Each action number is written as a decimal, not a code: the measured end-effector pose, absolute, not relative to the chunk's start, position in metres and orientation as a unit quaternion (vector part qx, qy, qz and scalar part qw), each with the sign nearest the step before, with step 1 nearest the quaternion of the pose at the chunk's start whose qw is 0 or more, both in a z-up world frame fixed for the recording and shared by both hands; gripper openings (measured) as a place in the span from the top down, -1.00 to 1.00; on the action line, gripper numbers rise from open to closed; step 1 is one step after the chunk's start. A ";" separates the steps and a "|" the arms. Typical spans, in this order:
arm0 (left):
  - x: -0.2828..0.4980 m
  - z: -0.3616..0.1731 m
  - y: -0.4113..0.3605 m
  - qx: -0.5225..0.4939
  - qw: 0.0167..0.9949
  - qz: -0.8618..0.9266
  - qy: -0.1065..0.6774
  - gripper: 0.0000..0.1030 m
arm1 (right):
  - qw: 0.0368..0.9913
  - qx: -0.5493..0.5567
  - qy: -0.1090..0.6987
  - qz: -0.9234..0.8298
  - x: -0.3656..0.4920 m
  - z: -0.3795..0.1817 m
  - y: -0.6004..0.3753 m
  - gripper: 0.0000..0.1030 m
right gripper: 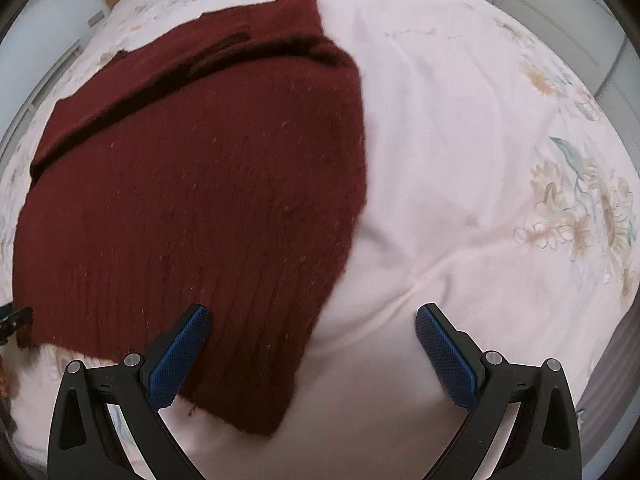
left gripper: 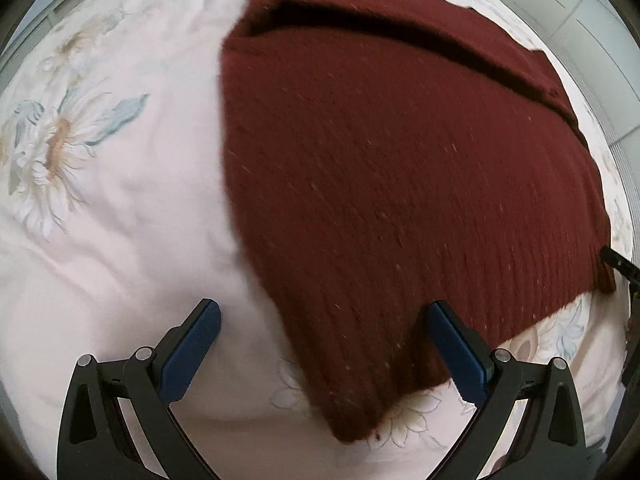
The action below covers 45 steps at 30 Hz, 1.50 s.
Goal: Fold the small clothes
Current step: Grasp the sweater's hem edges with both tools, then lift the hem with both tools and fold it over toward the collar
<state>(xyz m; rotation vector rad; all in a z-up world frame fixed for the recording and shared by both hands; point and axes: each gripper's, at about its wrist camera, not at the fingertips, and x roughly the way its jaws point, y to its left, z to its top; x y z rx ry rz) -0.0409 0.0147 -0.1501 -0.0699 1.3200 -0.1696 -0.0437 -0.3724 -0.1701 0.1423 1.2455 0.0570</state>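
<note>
Your left gripper (left gripper: 324, 344) and right gripper (right gripper: 312, 344): black angular frames, silver round screws at the joints, fingers (left gripper: 192, 352) faced with blue cross-hatched pads.

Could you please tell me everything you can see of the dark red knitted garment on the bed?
The dark red knitted garment is a ribbed, slightly fuzzy knit flecked with pale lint. It lies flat on a pale floral bedspread, with a folded-over layer making a dark crease across its far part. Its near hem ends in two corners: one sits between the open left gripper fingers, the other between the open right gripper fingers. Neither gripper clamps it; whether the pads touch the fabric is unclear.
</note>
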 end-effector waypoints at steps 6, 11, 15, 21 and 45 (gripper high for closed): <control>-0.039 -0.147 -0.001 -0.015 0.787 -0.111 0.607 0.04 | 0.802 0.087 0.589 0.052 -0.045 -0.165 -0.371 0.00; -0.035 -0.141 -0.006 -0.045 0.777 -0.152 0.609 0.80 | 0.784 0.108 0.605 0.079 -0.047 -0.164 -0.369 0.69; -0.033 -0.125 -0.009 -0.046 0.785 -0.165 0.595 0.83 | 0.790 0.112 0.596 0.095 -0.049 -0.147 -0.370 0.73; -0.027 -0.075 0.005 -0.079 0.814 -0.180 0.547 0.83 | 0.814 0.122 0.555 0.119 -0.040 -0.099 -0.374 0.76; 0.156 0.023 0.058 -0.149 0.863 -0.105 0.470 0.83 | 0.887 0.168 0.420 0.090 0.160 0.003 -0.360 0.78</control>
